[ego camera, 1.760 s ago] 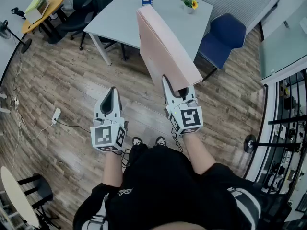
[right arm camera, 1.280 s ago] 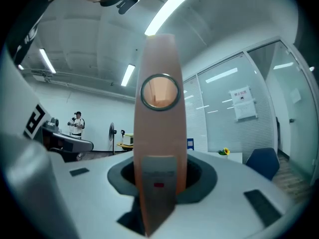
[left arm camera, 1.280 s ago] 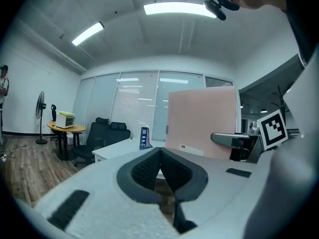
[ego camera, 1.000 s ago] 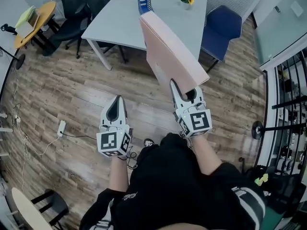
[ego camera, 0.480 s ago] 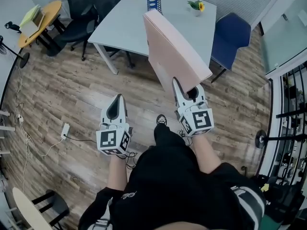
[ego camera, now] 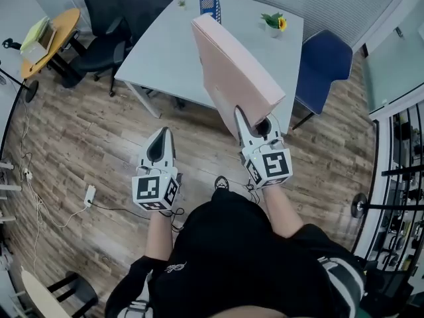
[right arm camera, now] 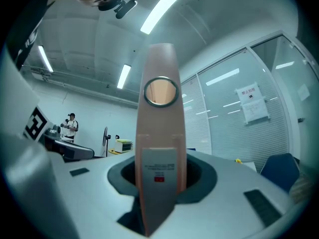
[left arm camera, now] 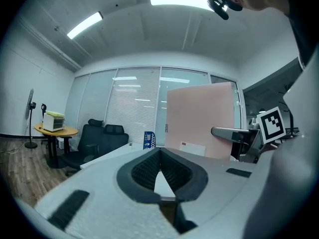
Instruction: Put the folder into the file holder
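Note:
My right gripper [ego camera: 254,120] is shut on the spine end of a thick pink folder [ego camera: 233,70], which stands upright and leans away from me over the near edge of the white table [ego camera: 165,42]. In the right gripper view the folder's spine [right arm camera: 160,133] fills the gap between the jaws. A blue file holder [ego camera: 211,6] stands at the table's far edge, well beyond the folder. My left gripper [ego camera: 159,136] hangs over the wooden floor to the left, shut and empty. The left gripper view shows the file holder [left arm camera: 148,139] far ahead and the folder [left arm camera: 200,117] to its right.
Black office chairs [ego camera: 126,5] stand at the table's left and a blue chair [ego camera: 322,61] at its right. A small plant with a yellow flower [ego camera: 275,24] sits on the table. A round wooden table [ego camera: 46,32] is at far left. A power strip and cable [ego camera: 88,195] lie on the floor.
Both grippers have travelled forward with me toward the white table, the folder still in the right one. The folder now overlaps the table's near edge, and the file holder looks nearer.

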### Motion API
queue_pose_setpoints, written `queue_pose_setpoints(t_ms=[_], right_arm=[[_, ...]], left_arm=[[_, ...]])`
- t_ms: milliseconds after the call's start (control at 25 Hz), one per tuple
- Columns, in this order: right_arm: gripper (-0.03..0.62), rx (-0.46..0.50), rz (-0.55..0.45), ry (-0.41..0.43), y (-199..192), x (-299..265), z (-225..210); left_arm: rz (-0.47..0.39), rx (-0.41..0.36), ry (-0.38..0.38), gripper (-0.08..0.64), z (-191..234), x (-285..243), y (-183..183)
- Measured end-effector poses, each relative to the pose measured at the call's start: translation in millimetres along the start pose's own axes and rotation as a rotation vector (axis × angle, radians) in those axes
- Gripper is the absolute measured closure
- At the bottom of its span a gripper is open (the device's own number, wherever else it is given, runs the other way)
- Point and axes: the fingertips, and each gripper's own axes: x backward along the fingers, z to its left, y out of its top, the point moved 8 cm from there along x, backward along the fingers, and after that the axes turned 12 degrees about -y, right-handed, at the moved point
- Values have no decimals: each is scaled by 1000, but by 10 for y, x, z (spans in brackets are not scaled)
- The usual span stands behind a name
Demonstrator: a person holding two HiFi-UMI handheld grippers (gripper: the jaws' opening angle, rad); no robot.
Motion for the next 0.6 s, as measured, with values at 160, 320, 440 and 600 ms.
queue_pose_setpoints(t_ms=[160, 320, 440, 600], right_arm=[[462, -10, 3, -17, -72, -580, -414], [462, -19, 26, -46, -246, -1053, -639], [462, -16, 40, -67, -331, -1460, -673], [462, -25, 55, -133, -427, -2006, -638]], left_arm=[[23, 3, -13, 561, 193, -729, 46], [50, 10, -26, 561, 471, -1233, 2], [61, 8, -46, 561, 817, -1573, 31], [79, -22, -121, 561, 1349, -2066, 109]])
